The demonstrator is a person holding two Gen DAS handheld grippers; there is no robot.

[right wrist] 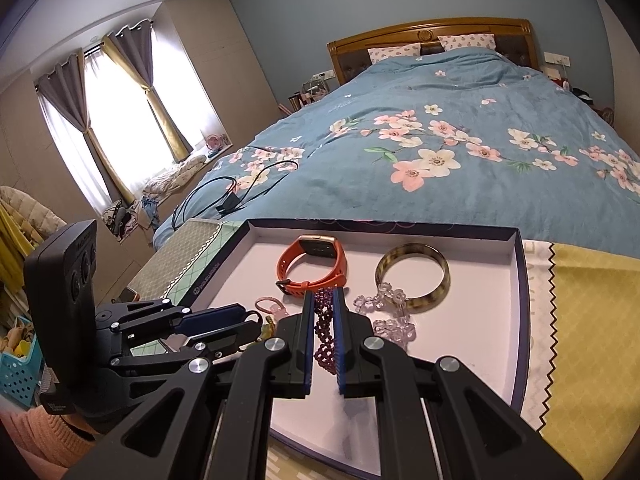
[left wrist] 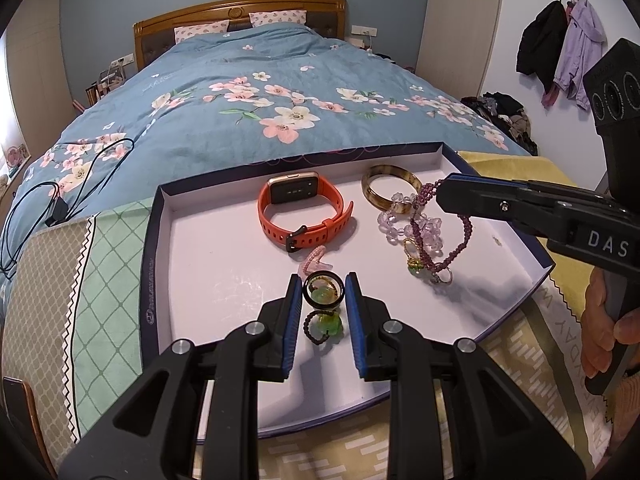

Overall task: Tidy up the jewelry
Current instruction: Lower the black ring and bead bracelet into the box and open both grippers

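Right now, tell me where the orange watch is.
The orange watch lies at the back of the white tray, left of the amber bangle in both views.

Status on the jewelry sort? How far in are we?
Early to midway, by the look of it. Done: orange watch and brown bangle lie apart in the tray. In hand: right gripper is shut on the purple bead strand; left gripper grips a black ring. Left: clear bead bracelet, green-and-gold piece and the strand lie tangled together; a small pink piece and a green charm lie loose.
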